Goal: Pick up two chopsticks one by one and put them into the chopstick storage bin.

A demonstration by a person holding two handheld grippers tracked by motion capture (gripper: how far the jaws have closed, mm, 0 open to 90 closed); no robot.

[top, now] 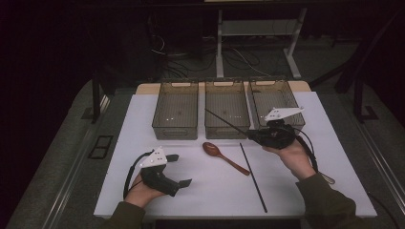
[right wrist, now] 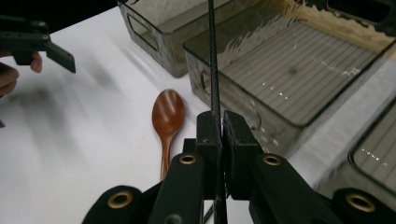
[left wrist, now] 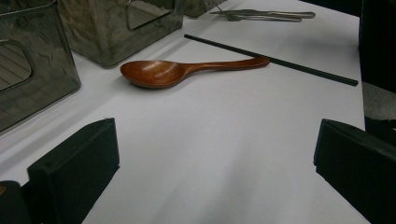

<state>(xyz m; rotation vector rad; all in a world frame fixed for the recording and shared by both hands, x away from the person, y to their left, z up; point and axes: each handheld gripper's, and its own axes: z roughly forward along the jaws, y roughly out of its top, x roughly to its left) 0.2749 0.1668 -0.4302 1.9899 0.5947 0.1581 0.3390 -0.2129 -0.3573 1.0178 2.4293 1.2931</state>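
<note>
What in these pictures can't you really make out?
- Metal cutlery, left gripper view: far off at the top edge, too small to tell fork from spoon.
- Held chopstick, right gripper view: its far end is cut off by the top edge, its near end hidden behind the right gripper fingers.
- Right bin, right gripper view: cut off by the frame edge.
- Floor and table legs beyond the bins, high view: too dark.
</note>
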